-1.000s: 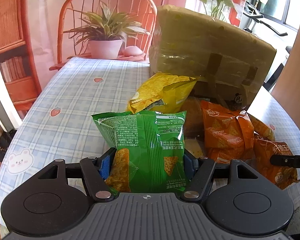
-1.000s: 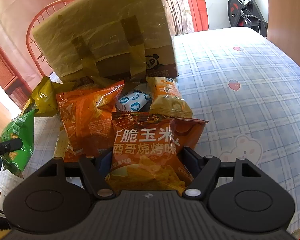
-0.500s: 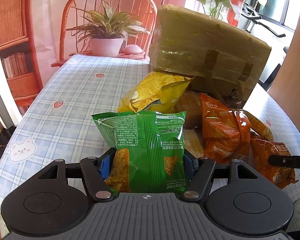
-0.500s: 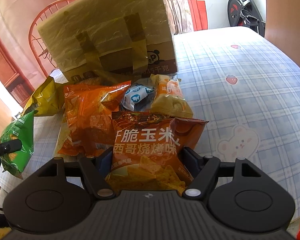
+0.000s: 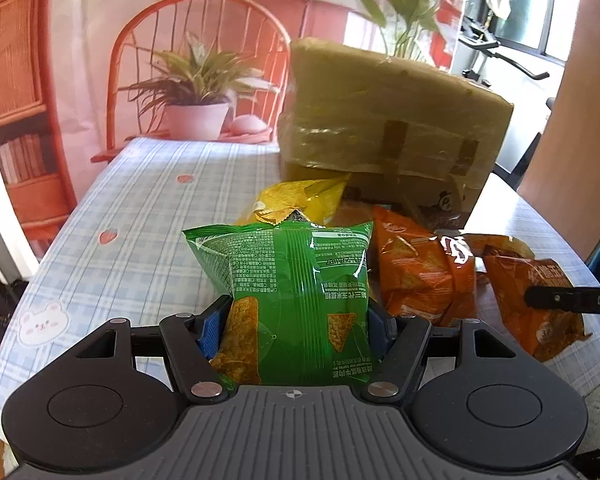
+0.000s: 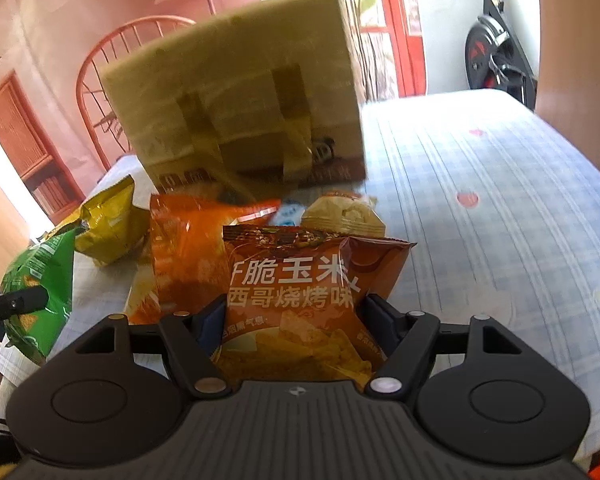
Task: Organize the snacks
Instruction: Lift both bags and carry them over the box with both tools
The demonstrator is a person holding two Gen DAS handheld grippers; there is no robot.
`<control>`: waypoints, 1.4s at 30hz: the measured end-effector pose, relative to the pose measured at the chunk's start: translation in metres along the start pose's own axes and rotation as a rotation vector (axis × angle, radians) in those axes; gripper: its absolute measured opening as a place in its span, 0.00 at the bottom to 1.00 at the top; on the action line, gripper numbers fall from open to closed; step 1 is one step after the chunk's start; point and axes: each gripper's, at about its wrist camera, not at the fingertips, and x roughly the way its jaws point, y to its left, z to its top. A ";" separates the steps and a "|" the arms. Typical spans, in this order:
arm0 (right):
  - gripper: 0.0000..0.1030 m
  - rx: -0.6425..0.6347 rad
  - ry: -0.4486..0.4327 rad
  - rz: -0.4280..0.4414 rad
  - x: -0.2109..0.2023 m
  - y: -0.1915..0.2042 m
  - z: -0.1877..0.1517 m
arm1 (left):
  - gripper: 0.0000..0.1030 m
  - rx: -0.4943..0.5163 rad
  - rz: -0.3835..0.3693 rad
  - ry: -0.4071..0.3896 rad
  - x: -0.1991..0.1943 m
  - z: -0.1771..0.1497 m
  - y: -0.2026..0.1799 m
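My left gripper (image 5: 296, 320) is shut on a green chip bag (image 5: 292, 280), held upright above the checked tablecloth (image 5: 140, 232). My right gripper (image 6: 296, 320) is shut on an orange corn snack bag (image 6: 300, 292) with white Chinese lettering. On the table between them lie a yellow bag (image 5: 300, 200), an orange bag (image 5: 420, 272), a pale snack packet (image 6: 340, 216) and a small blue and white packet (image 6: 290, 214). The right-hand orange bag (image 5: 532, 304) shows at the right edge of the left wrist view. The green bag (image 6: 40, 280) shows at the left of the right wrist view.
A large taped cardboard box (image 5: 392, 136) stands behind the snacks near the table's middle. A red wire chair (image 5: 196, 40) with a potted plant (image 5: 196, 96) sits at the far end. An exercise bike (image 6: 496, 52) stands beyond the table's right side.
Both views have tilted up a little and the snack pile and box look farther off. Both bags stay gripped as before.
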 end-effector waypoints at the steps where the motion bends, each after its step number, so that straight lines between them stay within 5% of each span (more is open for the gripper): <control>1: 0.71 -0.007 0.002 0.004 0.000 0.001 0.000 | 0.68 0.002 -0.009 0.001 0.000 0.000 0.000; 5: 0.71 -0.002 0.028 0.007 0.004 0.000 -0.003 | 0.68 -0.014 -0.014 -0.004 0.000 -0.001 0.003; 12: 0.71 -0.039 -0.066 0.012 -0.011 0.002 0.010 | 0.68 -0.002 -0.031 -0.089 -0.008 0.011 -0.001; 24: 0.71 -0.033 -0.091 0.017 -0.013 -0.002 0.019 | 0.68 -0.007 -0.040 -0.090 -0.008 0.018 0.002; 42: 0.71 -0.097 -0.350 0.077 -0.045 0.012 0.110 | 0.69 0.040 -0.066 -0.324 -0.029 0.116 -0.017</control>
